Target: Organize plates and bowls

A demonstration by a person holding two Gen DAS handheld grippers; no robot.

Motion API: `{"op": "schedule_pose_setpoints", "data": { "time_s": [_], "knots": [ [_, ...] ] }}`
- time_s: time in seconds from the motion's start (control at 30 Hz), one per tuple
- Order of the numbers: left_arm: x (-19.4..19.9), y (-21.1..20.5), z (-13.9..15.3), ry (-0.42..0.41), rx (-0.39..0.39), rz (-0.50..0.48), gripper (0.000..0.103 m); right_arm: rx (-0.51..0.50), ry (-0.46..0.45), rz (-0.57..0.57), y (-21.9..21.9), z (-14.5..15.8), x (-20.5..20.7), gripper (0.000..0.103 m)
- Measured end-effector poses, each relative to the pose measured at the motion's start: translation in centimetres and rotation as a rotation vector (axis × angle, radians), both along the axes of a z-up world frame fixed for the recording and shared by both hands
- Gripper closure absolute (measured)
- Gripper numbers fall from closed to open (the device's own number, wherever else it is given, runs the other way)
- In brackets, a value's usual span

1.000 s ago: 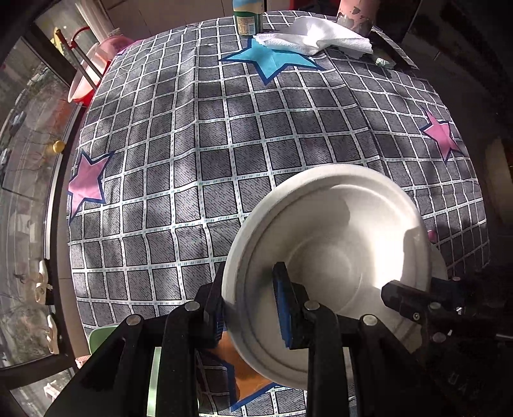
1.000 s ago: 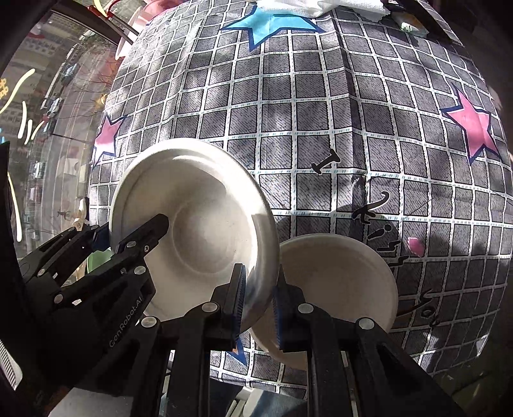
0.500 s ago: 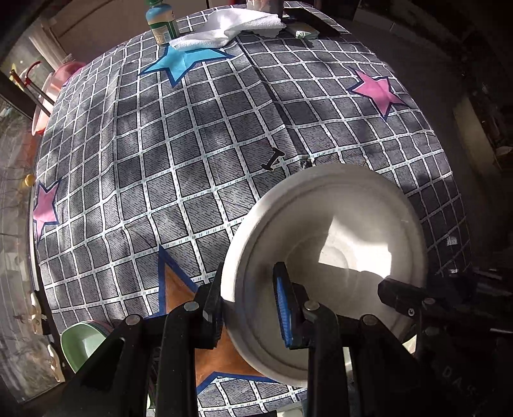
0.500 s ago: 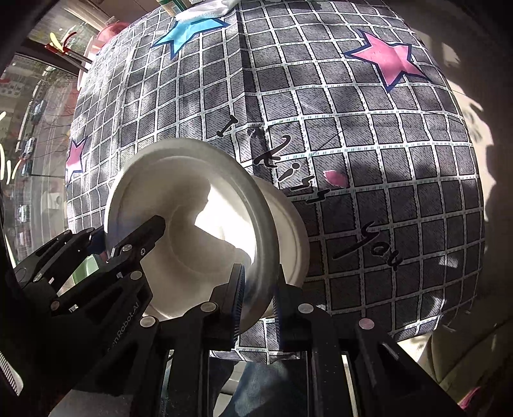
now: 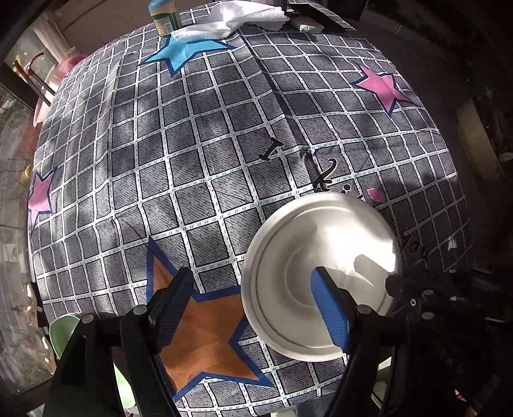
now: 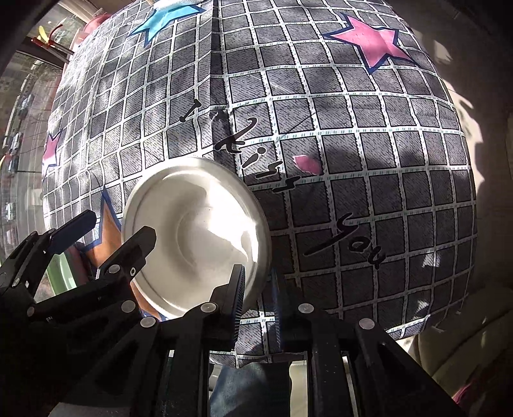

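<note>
Your left gripper (image 5: 253, 308) is opening, jaws clear of the bowl (image 5: 320, 276), which sits by the table's (image 5: 198, 154) near edge. Your right gripper (image 6: 256, 288) clamps its rim, steadying it.

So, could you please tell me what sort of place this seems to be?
Probably a home dining spot by a window: a table under a star-print cloth, white plate, towel and bottle.
</note>
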State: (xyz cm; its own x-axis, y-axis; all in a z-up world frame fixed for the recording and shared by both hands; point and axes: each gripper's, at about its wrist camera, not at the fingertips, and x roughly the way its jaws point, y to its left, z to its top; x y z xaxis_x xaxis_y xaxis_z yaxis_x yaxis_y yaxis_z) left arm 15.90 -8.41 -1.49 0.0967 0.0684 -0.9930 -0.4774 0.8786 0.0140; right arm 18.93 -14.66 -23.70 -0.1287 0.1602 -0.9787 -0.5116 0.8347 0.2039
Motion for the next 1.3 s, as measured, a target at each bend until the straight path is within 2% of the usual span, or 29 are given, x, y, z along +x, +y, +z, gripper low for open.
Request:
{"op": "schedule_pose_setpoints", "data": {
  "time_s": [0.07,0.1,0.13,0.17,0.27,0.5,0.6,0.9,1.3],
  "knots": [
    [-0.2,0.3,-0.1,0.004,0.001,0.005,0.024,-0.008,-0.003,-0.005,-0.2,-0.1,0.3,0.081],
    [-0.4,0.5,-0.2,0.013,0.015,0.016,0.023,-0.012,-0.008,-0.009,-0.3,-0.2,0.4,0.056],
    [-0.7,0.9,-0.3,0.014,0.018,0.027,0.022,-0.02,-0.026,-0.015,-0.5,-0.1,0.5,0.036],
    [-0.9,1.2,-0.5,0.019,0.009,0.037,0.022,-0.018,-0.044,-0.019,-0.6,0.1,0.6,0.03],
    [-1.7,2.1,-0.9,0.031,-0.012,0.08,0.022,-0.017,-0.06,-0.021,-1.0,0.3,1.0,0.029],
    [-2.5,3.1,-1.6,0.061,-0.038,0.149,0.022,-0.018,-0.034,-0.02,-0.7,-0.5,1.3,0.028],
    [-2.5,3.1,-1.8,0.067,-0.046,0.158,0.022,-0.007,-0.037,-0.006,-0.7,-0.6,1.1,0.002],
    [-2.8,2.9,-2.0,0.078,-0.059,0.165,0.022,-0.015,-0.058,-0.007,0.4,-0.2,0.4,0.002],
    [-2.6,2.8,-2.7,0.094,-0.063,0.154,0.022,-0.027,-0.043,-0.025,-0.5,-0.5,1.2,0.002]
  ]
}}
